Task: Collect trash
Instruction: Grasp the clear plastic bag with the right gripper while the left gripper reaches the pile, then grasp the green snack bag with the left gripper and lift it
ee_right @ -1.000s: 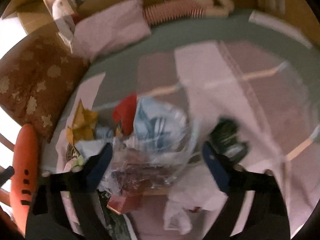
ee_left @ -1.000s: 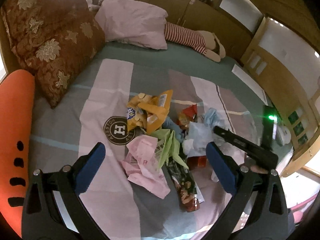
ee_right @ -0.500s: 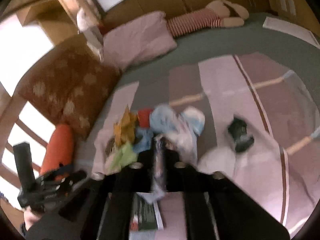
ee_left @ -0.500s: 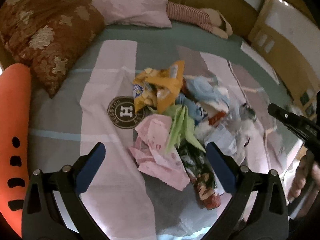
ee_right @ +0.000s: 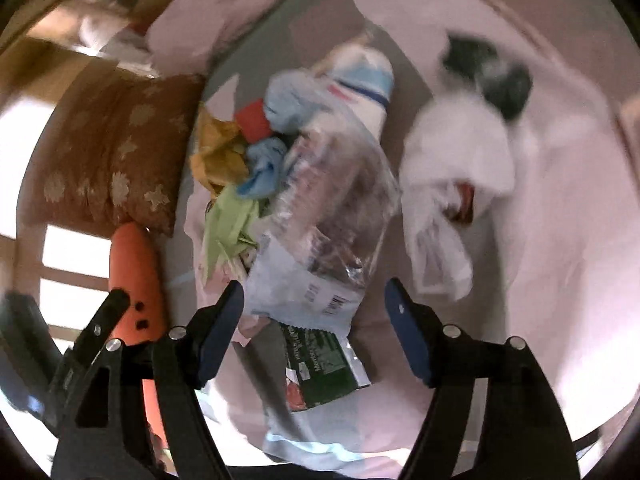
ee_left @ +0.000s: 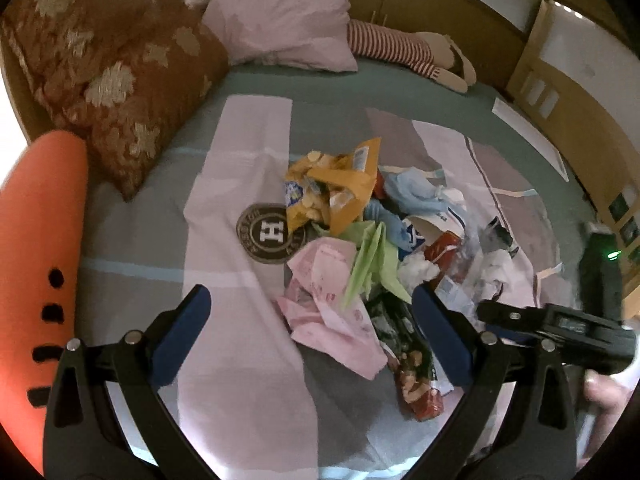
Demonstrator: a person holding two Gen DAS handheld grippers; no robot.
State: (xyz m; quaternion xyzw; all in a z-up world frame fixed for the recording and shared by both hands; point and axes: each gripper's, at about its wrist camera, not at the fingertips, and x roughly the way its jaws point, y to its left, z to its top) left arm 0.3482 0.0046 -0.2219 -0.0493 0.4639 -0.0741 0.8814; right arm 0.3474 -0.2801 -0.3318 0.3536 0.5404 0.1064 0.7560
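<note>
Trash pile [ee_right: 304, 200] beyond right claw [ee_right: 314, 320]

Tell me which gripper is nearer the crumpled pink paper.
Left. The left gripper hangs open right over the crumpled pink paper; the right gripper, jaws just opened, sits further right over the clear plastic wrapper.

Trash is one loose pile mid-bed. Far side: torn yellow-orange snack bag [ee_left: 340, 184], lying open. Right of it: crumpled light-blue wrappers [ee_left: 412, 196]. Centre: folded lime-green paper [ee_left: 372, 264]. Near left: crumpled pink paper [ee_left: 332, 300]. Near end: dark green-and-red foil packet [ee_left: 412, 364], flat. Right: crinkled clear plastic bag [ee_right: 340, 200], white tissue wad [ee_right: 456, 152].
</note>
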